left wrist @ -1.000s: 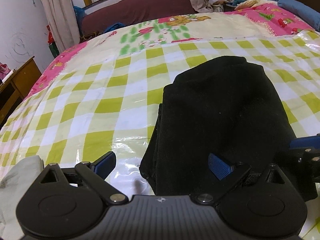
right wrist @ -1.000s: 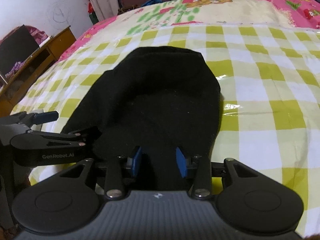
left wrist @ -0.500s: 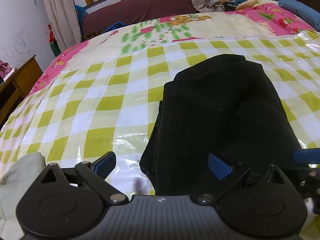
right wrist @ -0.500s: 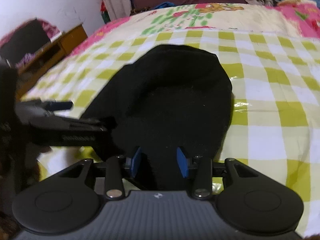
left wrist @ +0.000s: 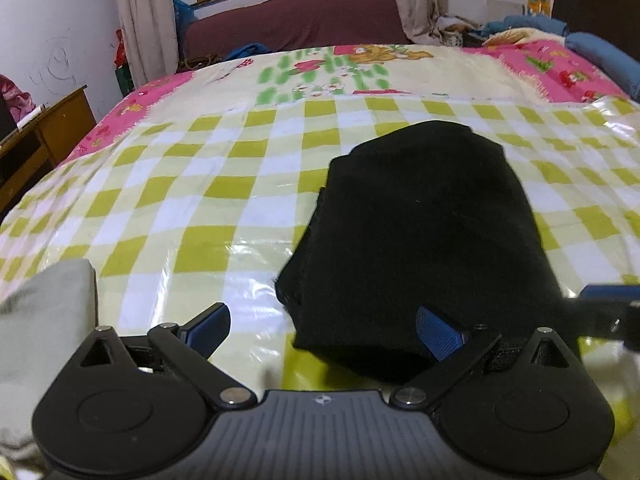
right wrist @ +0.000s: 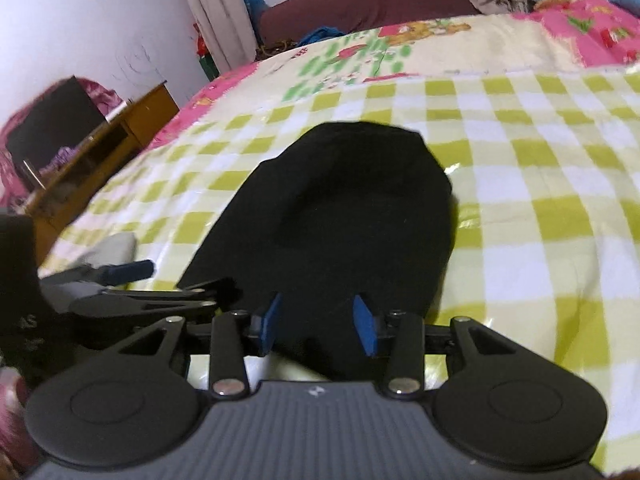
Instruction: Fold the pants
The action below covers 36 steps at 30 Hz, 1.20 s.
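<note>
The black pants [left wrist: 424, 232] lay folded into a thick, rounded bundle on the checked sheet [left wrist: 192, 208], near its front edge and toward the right of the left wrist view; in the right wrist view they [right wrist: 344, 216] sat straight ahead, narrowing to a curved far end. Their cloth looked soft, matte and slightly fuzzy, with stacked layers showing along the left side. The left gripper [left wrist: 324, 328] stood with its blue-padded fingers [left wrist: 438, 332] wide apart, one pad over the bare sheet and the other over the near corner of the bundle, clasping nothing. The right gripper [right wrist: 318, 324] had its fingers partly apart with the near end of the pants between the pads; whether the pads touched the cloth could not be told. The left gripper also showed at the left of the right wrist view, just beside the bundle. The sheet was a glossy plastic cover in yellow-green and white squares, wrinkled and shining near the grippers. Beyond it spread a cream and pink blanket [left wrist: 360, 68] printed with strawberries and bears. A pale grey cloth [left wrist: 44, 320] lay bunched at the left front edge of the bed. A wooden desk [left wrist: 44, 128] stood against the white wall at left, a dark red sofa [left wrist: 296, 20] sat under the window with beige curtains [left wrist: 144, 16] at its side, and blue bedding [left wrist: 600, 56] was heaped at the far right.
</note>
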Motion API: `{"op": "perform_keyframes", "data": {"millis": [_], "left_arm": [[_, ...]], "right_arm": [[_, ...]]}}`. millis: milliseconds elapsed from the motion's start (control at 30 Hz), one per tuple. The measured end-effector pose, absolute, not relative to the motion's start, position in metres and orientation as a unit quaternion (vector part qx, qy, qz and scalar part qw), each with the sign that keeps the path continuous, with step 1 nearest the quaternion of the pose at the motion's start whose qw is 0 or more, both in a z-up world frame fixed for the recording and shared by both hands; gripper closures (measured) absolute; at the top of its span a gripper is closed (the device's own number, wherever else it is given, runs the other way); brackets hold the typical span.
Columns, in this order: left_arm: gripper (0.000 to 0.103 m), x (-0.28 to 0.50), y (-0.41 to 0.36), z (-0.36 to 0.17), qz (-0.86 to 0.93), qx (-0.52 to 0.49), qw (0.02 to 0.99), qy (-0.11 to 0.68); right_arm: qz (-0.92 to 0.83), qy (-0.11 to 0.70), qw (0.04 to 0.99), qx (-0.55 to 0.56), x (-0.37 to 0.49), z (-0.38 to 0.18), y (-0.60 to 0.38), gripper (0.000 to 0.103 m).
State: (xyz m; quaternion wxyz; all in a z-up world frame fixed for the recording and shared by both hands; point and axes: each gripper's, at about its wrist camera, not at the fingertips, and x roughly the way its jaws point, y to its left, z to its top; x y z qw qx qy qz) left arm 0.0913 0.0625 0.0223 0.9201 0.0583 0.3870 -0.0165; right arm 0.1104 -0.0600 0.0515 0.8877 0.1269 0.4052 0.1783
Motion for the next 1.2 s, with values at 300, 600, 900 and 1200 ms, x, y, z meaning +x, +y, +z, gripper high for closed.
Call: {"op": "perform_keyframes", "data": {"millis": [300, 600, 900, 1200], "left_arm": [[0.0, 0.053, 0.052, 0.016, -0.017, 0.068, 0.914, 0.4], [0.0, 0.025, 0.05, 0.032, -0.027, 0.049, 0.921, 0.385], [0.0, 0.017, 0.047, 0.034, -0.03, 0.055, 0.927, 0.37], [0.0, 0.013, 0.045, 0.033, -0.023, 0.056, 0.928, 0.369]], "right_arm": [[0.144, 0.425, 0.885, 0.121, 0.085, 0.036, -0.055, 0.061], [0.153, 0.43, 0.88, 0.135, 0.062, 0.032, -0.058, 0.061], [0.151, 0.425, 0.88, 0.146, 0.054, 0.034, -0.063, 0.061], [0.15, 0.428, 0.878, 0.15, 0.052, 0.032, -0.063, 0.061]]}}
